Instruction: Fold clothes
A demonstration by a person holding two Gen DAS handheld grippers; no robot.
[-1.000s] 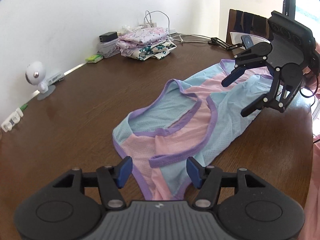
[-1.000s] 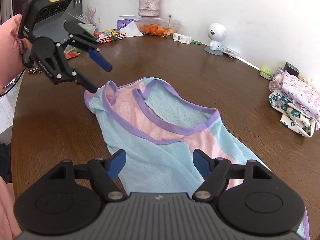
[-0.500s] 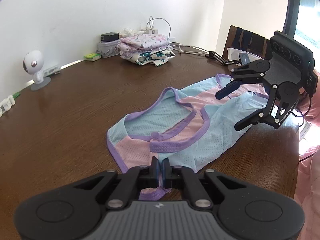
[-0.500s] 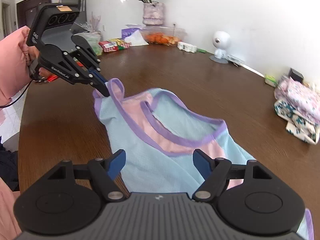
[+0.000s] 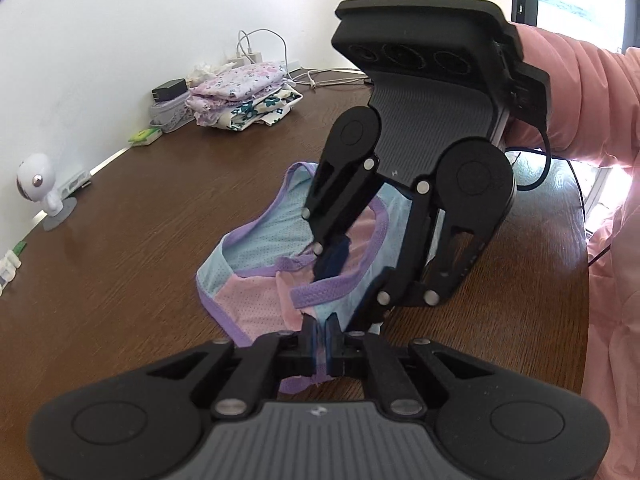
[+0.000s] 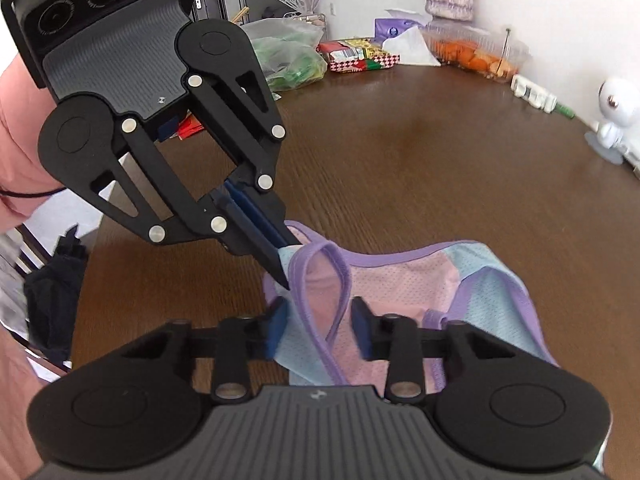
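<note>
Left wrist view: the left gripper [image 5: 319, 336], open around the hem a second ago, now has its pads together on the near corner of the pink, blue and purple mesh top [image 5: 256, 268], a scrap of purple trim hanging out below them at 6 o'clock. The right gripper [image 5: 352, 276], which hovered well apart at 3 o'clock before, has swung in to the centre and fills the view at 12 o'clock, its blue pads down over the purple neckline band. The garment has bunched toward the near side instead of lying spread. I judge this as the 2 corner grips needed to lift and lay the first fold.

Right wrist view: the right gripper [image 6: 320, 330] has just been closing; its pads have come much closer than half a second ago, with a purple strap loop and blue mesh of the top [image 6: 404, 280] between them, but a gap shows on the right pad, so the pinch does not look complete. The left gripper [image 6: 280, 264] at 11 o'clock is pinched on the strap end, nearly touching the right one.

Room: the table [image 6: 420, 152] lies bare from 12 to 2 o'clock, good for spreading. Its edge runs close at 9 o'clock, with food bags and boxes at 12 and a small white figure [image 6: 612, 120] at 2; the folded pile [image 5: 244, 96] sits well apart
</note>
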